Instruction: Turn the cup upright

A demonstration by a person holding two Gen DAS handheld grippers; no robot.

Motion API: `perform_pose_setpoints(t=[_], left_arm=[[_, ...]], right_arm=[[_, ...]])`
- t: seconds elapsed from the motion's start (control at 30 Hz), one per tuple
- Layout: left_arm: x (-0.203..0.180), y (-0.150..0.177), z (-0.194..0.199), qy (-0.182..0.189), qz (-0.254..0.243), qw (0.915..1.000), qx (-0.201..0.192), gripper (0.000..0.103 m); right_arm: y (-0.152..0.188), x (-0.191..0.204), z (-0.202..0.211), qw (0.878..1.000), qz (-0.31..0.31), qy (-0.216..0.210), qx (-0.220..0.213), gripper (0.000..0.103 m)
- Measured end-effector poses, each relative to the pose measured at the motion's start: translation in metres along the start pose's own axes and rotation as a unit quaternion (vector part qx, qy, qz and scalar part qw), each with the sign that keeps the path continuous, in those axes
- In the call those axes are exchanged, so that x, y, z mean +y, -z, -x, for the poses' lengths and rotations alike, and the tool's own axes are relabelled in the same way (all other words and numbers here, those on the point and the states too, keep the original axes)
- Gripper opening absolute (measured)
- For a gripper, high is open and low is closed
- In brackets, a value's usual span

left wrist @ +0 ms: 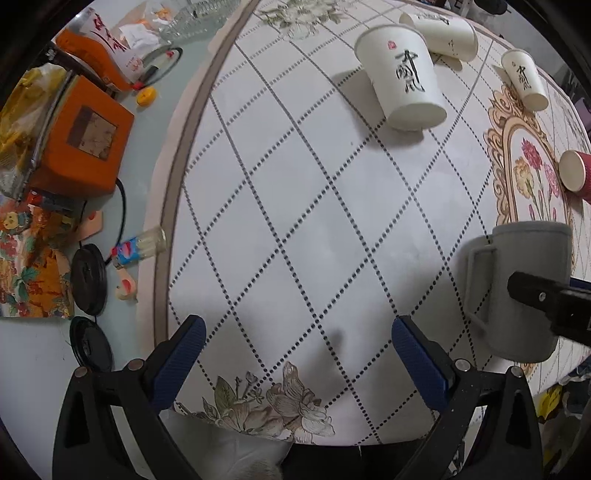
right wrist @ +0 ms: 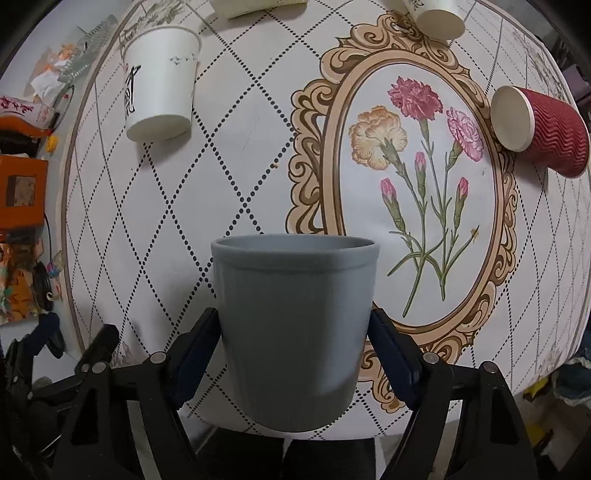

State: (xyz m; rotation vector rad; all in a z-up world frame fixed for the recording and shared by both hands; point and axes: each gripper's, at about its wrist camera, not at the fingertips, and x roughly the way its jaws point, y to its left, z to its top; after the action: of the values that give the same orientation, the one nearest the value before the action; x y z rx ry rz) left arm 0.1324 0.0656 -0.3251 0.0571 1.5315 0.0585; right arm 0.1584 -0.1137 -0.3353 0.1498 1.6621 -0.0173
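Note:
A grey cup with a handle (right wrist: 295, 325) stands rim-up between the fingers of my right gripper (right wrist: 293, 336), which is shut on its sides near the table's front edge. In the left wrist view the same grey cup (left wrist: 517, 288) shows at the right with the right gripper's finger (left wrist: 535, 291) against it. My left gripper (left wrist: 295, 339) is open and empty over the bare tablecloth, to the left of the cup.
White paper cups (left wrist: 402, 81) (left wrist: 443, 33) (left wrist: 524, 77) lie on their sides at the back. A red ribbed cup (right wrist: 543, 129) lies on its side at the right. Orange boxes (left wrist: 81, 144) and clutter sit left of the tablecloth (left wrist: 295, 203).

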Motion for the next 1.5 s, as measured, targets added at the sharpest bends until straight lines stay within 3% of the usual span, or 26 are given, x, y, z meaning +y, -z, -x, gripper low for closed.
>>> perform_pose_setpoints(t=[0.1, 0.23, 0.4, 0.5, 0.67, 0.77, 1.0, 1.17, 1.23, 1.33, 1.5], left_arm=[[0.001, 0.002, -0.005, 0.011, 0.006, 0.9998, 0.014, 0.103], [-0.002, 0.001, -0.010, 0.019, 0.008, 0.9994, 0.028, 0.103], [-0.015, -0.016, -0.015, 0.042, 0.023, 0.9977, 0.048, 0.103], [-0.027, -0.032, -0.017, 0.035, 0.014, 0.9987, 0.034, 0.103], [-0.038, -0.056, -0.024, 0.016, 0.002, 0.9997, 0.015, 0.103], [-0.041, -0.070, -0.033, 0.004, -0.007, 0.9999, 0.006, 0.103], [-0.037, -0.072, -0.046, -0.005, -0.019, 0.9998, 0.004, 0.103], [-0.045, -0.066, -0.040, -0.003, -0.036, 0.9993, -0.006, 0.103], [-0.042, -0.035, -0.029, -0.002, -0.041, 0.9990, -0.014, 0.103], [-0.041, -0.025, -0.020, -0.002, -0.052, 0.9983, -0.024, 0.103], [-0.050, 0.000, 0.009, 0.001, -0.057, 0.9974, -0.044, 0.103]], right_arm=[[0.008, -0.008, 0.007, 1.000, -0.012, -0.010, -0.015, 0.082], [0.023, -0.020, 0.028, 0.997, -0.022, -0.019, -0.067, 0.082], [0.015, -0.039, 0.063, 0.985, -0.036, -0.004, -0.168, 0.082], [0.012, -0.044, 0.070, 0.972, -0.052, 0.004, -0.230, 0.082], [0.002, -0.048, 0.069, 0.937, -0.060, 0.040, -0.342, 0.082], [-0.001, -0.043, 0.058, 0.923, -0.050, 0.063, -0.376, 0.082], [0.020, -0.045, 0.041, 0.918, -0.043, 0.066, -0.389, 0.083], [0.037, -0.046, 0.034, 0.925, -0.042, 0.064, -0.372, 0.083], [0.041, -0.045, 0.032, 0.930, -0.043, 0.063, -0.358, 0.083], [0.046, -0.045, 0.029, 0.938, -0.046, 0.069, -0.336, 0.086], [0.065, -0.048, 0.045, 0.940, -0.056, 0.078, -0.327, 0.097]])
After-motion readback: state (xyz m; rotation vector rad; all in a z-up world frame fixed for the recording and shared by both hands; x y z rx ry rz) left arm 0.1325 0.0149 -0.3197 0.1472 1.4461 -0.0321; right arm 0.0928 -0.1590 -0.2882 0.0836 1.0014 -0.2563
